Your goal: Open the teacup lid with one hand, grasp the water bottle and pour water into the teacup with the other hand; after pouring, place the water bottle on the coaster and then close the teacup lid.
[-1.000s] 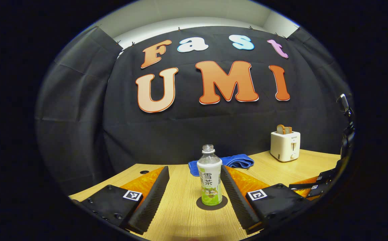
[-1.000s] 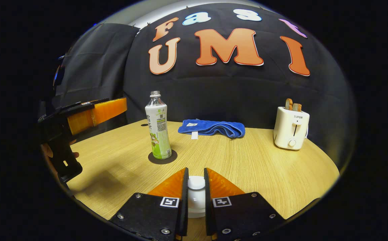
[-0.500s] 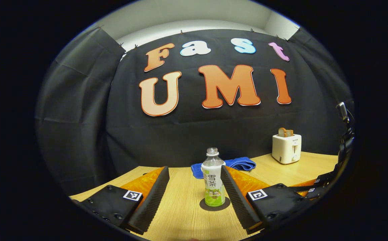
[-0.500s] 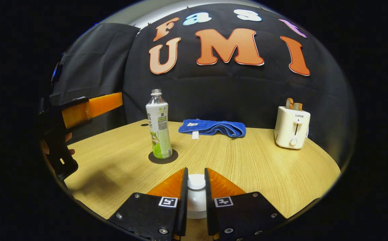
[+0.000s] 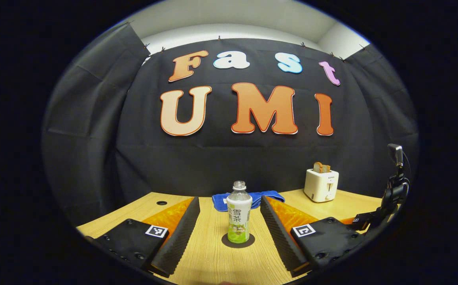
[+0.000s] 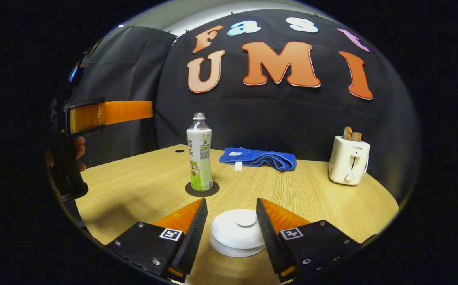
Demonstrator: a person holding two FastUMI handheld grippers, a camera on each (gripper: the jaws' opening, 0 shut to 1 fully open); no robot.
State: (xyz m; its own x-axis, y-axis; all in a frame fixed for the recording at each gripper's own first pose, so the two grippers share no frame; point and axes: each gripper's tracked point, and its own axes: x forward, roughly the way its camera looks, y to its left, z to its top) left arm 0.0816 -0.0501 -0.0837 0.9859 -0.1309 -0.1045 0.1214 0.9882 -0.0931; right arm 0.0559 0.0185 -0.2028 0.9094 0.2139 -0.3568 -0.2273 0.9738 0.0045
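- Right gripper [image 6: 229, 221]: jaws spread wide, one on each side of the lid's knob and clear of it. Half a second ago they were pinched on that knob, so the release has just happened.
- Teacup lid [image 6: 237, 232]: white, round, seated flat and level near the tabletop's near edge, between the right fingers. The cup below is hidden under it, so I cannot tell its water level.
- Water bottle [image 6: 199, 157]: uncapped, upright, standing on the coaster [image 6: 202, 189], towards the middle of the tabletop [image 6: 316, 198]. In the left gripper view the bottle [image 5: 238, 217] sits centred between the fingers but well beyond them.
- Left gripper [image 5: 229, 229]: jaws spread, holding nothing. A second ago the bottle looked larger between its fingers; this gripper has drawn back from it. In the right gripper view it hangs above the tabletop's left edge [image 6: 106, 113], held by a hand [image 6: 79, 147].
- Blue cloth [image 6: 258, 157]: folded, near the tabletop's far edge, behind the bottle.
- Toaster [image 6: 349, 160]: white, bread in its slots, at the far right corner.
- Task reading: bottle parked on the coaster, lid down and let go; judged from this, the closing step looks complete and only withdrawal remains.
- Risk: low; a careless retreat of the right fingers could nudge the lid.
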